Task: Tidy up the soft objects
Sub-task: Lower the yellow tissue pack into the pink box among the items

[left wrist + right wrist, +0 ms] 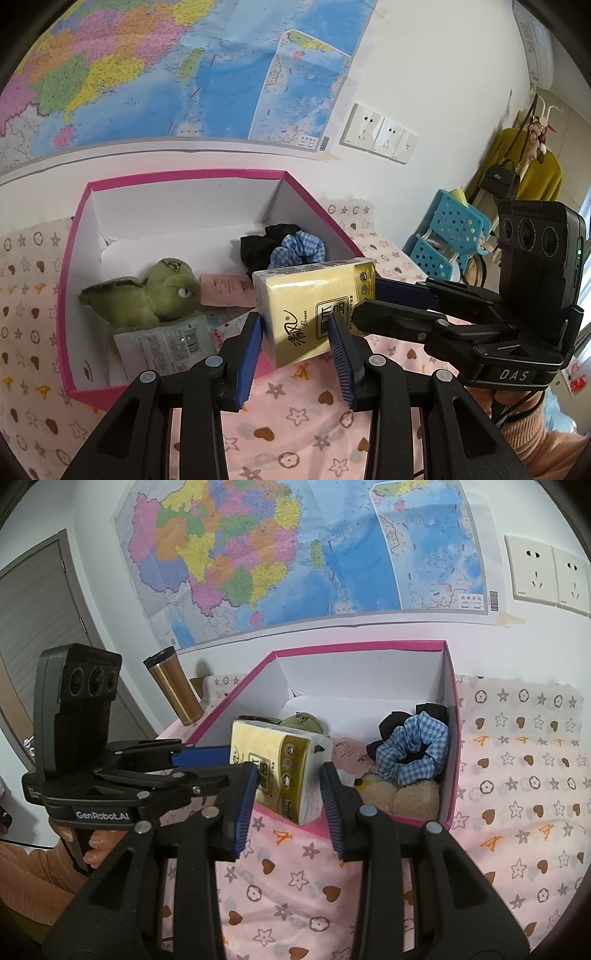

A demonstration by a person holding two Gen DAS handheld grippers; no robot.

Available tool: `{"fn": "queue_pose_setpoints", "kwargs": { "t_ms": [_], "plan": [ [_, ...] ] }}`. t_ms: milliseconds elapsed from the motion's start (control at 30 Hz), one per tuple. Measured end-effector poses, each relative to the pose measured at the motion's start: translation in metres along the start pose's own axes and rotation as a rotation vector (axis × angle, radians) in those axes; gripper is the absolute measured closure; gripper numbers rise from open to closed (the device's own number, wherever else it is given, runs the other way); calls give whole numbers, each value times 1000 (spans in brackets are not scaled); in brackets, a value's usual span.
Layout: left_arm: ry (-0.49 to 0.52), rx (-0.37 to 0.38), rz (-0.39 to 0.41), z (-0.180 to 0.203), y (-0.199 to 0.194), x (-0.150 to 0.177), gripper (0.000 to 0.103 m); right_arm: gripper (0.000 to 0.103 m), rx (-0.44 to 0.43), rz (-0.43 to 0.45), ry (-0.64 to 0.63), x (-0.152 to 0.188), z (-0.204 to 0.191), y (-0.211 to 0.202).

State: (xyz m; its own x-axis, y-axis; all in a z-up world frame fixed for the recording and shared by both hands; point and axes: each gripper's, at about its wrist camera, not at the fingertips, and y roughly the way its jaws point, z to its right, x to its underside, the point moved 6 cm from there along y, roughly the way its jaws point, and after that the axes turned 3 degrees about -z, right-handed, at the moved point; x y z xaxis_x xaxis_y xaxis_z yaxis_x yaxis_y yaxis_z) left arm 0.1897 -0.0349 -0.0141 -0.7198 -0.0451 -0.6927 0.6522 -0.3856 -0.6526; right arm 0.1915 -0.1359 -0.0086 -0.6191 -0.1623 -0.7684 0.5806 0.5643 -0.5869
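Yellow plastic wrap covers the tissue pack (314,310), which is suspended above the near rim of the pink box (66,295), partly over the box interior and partly over the pink patterned cloth (295,417) on the counter. Both grippers grip the pack. The left gripper (295,334) has its jaws closed narrowly on the pack's lower end; the blue pads (251,343) press its two faces. The right gripper (288,790) clamps the pack's white end from the other side, jaws likewise narrow and in contact.

Box interior, left wrist view: a green plush toy (147,295) lies along the left wall, with a flat printed sachet (162,343) just below it and a pink packet (225,290) beside its head. A black scrunchie (258,247) and a blue gingham scrunchie (295,251) sit against the right wall. In the right wrist view a beige plush item (402,794) fills the near right corner.

The far half of the box floor is bare white. The box's far wall stands near the room wall, below a map (295,554). A metal tumbler (177,686) stands just outside the box's left far corner. Cloth to the box's right is open.
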Motion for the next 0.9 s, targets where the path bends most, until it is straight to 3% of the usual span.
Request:
{"fn": "queue_pose_setpoints", "kwargs": {
  "t_ms": [900],
  "plan": [
    [7, -25, -8, -8, 9, -13, 67, 64, 0, -2, 10, -10, 10, 11]
  ]
}}
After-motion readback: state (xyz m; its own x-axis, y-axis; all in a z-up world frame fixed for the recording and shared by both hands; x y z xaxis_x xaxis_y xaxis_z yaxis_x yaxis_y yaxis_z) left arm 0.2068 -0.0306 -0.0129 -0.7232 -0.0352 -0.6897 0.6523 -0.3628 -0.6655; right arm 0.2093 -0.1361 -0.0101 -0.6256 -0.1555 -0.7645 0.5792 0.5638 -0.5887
